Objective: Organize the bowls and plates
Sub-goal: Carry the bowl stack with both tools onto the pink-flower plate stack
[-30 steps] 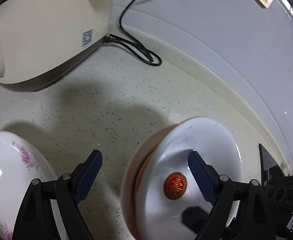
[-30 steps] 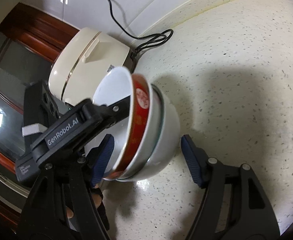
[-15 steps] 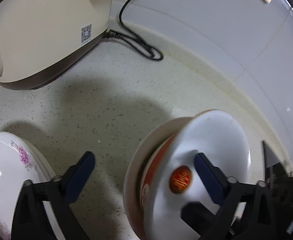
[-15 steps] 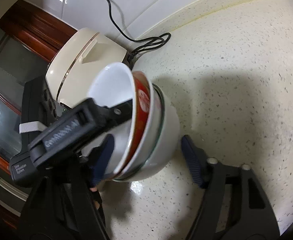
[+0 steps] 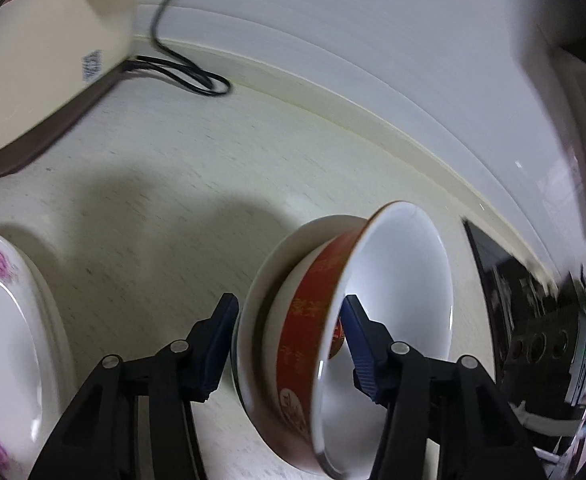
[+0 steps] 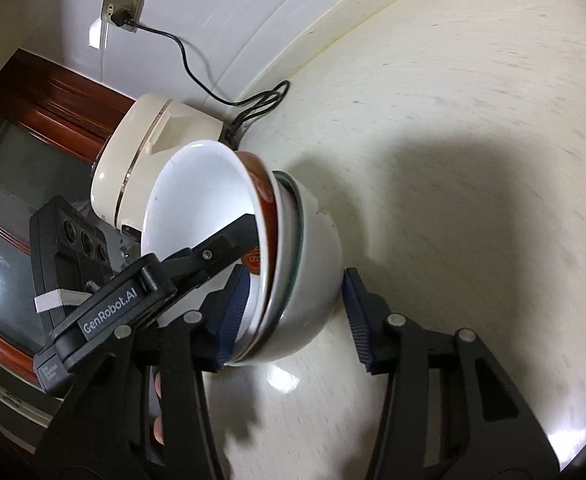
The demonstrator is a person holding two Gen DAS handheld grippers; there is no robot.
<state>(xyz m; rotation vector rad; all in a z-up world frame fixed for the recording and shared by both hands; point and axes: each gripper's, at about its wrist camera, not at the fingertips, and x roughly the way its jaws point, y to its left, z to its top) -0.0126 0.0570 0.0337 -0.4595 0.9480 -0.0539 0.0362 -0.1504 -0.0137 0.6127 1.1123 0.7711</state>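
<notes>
The left wrist camera sits just behind the left claw (image 5: 289, 344) and looks forward and down along its fingers at the countertop (image 5: 165, 184), very near, with the wall beyond. The right wrist camera sits just behind the right claw (image 6: 293, 312), facing steeply down at the same countertop (image 6: 453, 120) from the opposite side. Both views share the nested bowls (image 5: 333, 340) (image 6: 285, 264) lying between the fingers, the cream cooker (image 5: 49, 60) (image 6: 145, 160) and its black cord (image 5: 189, 76) (image 6: 257, 104) ahead of each claw. The right view also catches the left claw's body (image 6: 125, 312) to its left
</notes>
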